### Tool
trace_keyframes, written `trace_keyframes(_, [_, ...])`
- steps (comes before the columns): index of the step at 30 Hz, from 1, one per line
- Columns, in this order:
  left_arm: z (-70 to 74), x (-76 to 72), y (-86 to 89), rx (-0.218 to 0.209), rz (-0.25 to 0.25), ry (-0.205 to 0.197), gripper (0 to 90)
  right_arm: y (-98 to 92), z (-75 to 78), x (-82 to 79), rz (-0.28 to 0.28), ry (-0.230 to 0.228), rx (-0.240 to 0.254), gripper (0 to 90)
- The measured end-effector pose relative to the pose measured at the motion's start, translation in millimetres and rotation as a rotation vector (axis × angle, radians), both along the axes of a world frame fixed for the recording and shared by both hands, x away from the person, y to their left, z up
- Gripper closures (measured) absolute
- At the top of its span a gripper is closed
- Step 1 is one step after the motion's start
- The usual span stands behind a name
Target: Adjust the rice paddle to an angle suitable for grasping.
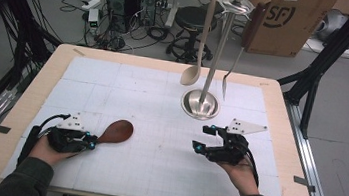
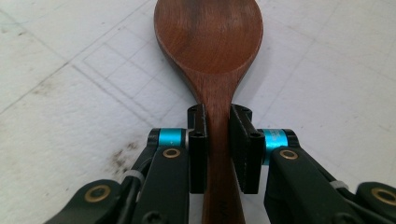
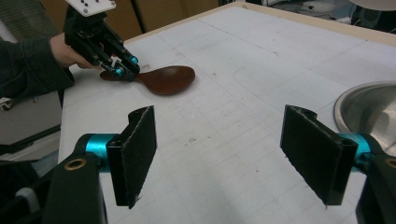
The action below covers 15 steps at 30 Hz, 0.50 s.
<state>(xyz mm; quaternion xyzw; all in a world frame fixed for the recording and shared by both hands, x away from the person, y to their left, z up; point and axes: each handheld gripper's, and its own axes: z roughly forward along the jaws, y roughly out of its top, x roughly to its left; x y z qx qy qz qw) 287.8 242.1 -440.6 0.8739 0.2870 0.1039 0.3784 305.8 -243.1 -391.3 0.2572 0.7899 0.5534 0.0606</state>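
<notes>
A dark brown wooden spoon point(image 1: 116, 132) lies on the white mat at the front left, bowl pointing right and away. My left gripper point(image 1: 90, 141) is shut on its handle; in the left gripper view the pads point(image 2: 200, 149) press both sides of the spoon point(image 2: 210, 42) handle just below the bowl. My right gripper point(image 1: 203, 138) stands open over the mat at the front right, with nothing between its pads point(image 3: 137, 149). The right gripper view also has the spoon point(image 3: 167, 79) and the left gripper point(image 3: 125, 70) across the mat.
A steel utensil stand point(image 1: 201, 104) with a round base rises at the back middle; a pale wooden spoon point(image 1: 195, 68) and a metal utensil point(image 1: 227, 82) hang from its top. Its base edge point(image 3: 369, 107) lies just right of my right gripper. The wooden table edge point(image 1: 20, 104) frames the mat.
</notes>
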Motion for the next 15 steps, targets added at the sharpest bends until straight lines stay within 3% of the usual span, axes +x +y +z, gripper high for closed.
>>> trace_keyframes(15, [0.5, -1.0, -22.4, -0.002, -0.066, 0.005, 78.0, 2.4, -1.2, -0.3, 0.008, 0.004, -0.014, 26.7])
